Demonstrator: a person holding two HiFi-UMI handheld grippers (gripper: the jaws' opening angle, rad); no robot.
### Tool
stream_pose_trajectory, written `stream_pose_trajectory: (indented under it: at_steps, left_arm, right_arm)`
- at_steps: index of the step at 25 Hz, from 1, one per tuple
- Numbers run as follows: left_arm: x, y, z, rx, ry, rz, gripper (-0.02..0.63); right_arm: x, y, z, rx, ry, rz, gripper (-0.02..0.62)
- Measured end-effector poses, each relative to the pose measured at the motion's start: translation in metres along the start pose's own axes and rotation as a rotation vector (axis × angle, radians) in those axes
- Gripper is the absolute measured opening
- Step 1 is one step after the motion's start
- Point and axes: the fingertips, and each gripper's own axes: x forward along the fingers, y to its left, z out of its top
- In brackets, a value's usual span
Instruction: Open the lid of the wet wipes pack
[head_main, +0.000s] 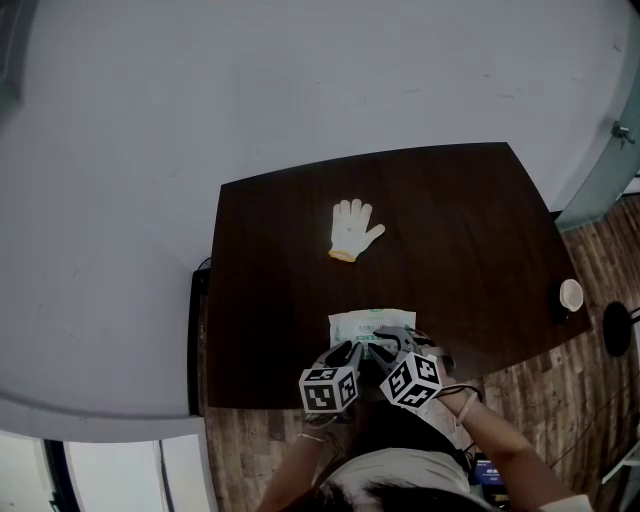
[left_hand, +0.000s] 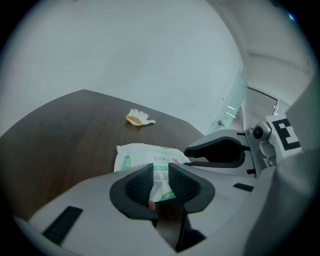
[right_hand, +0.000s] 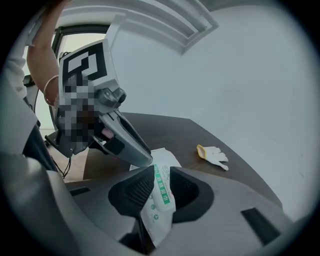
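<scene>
The white wet wipes pack lies near the front edge of the dark table, and both grippers meet over its near end. My left gripper comes in from the left. In its own view, the left gripper has its pads close together on the pack's near edge. My right gripper is beside it. In the right gripper view, an end of the pack stands up between the jaws of the right gripper, which stand apart around it without pinching. The lid is flat.
A white work glove lies at the middle of the table, beyond the pack. A small white cup stands at the table's right edge. A pale wall lies behind the table, with wooden floor at the right and front.
</scene>
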Motion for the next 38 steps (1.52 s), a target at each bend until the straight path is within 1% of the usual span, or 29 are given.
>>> stream_pose_trajectory:
  at_steps: [9, 13, 21, 27, 33, 38]
  left_arm:
    - [0.011, 0.010, -0.010, -0.013, 0.017, 0.037, 0.110]
    - [0.015, 0.014, -0.014, -0.003, 0.023, 0.032, 0.110]
    - [0.020, 0.017, -0.015, -0.006, 0.030, 0.031, 0.110]
    - [0.022, 0.018, -0.015, -0.012, 0.045, 0.028, 0.109]
    - [0.022, 0.019, -0.017, -0.016, 0.046, 0.023, 0.104]
    - [0.022, 0.018, -0.016, -0.007, 0.042, 0.018, 0.104]
  right_arm:
    - [0.017, 0.005, -0.015, -0.078, 0.049, 0.048, 0.130]
    - [0.024, 0.008, -0.019, -0.114, 0.070, 0.061, 0.141]
    - [0.034, 0.009, -0.025, -0.148, 0.085, 0.086, 0.141]
    - [0.037, 0.009, -0.026, -0.178, 0.091, 0.115, 0.133]
    - [0.036, 0.013, -0.027, -0.202, 0.106, 0.154, 0.083]
    - [0.033, 0.014, -0.026, -0.209, 0.103, 0.158, 0.066]
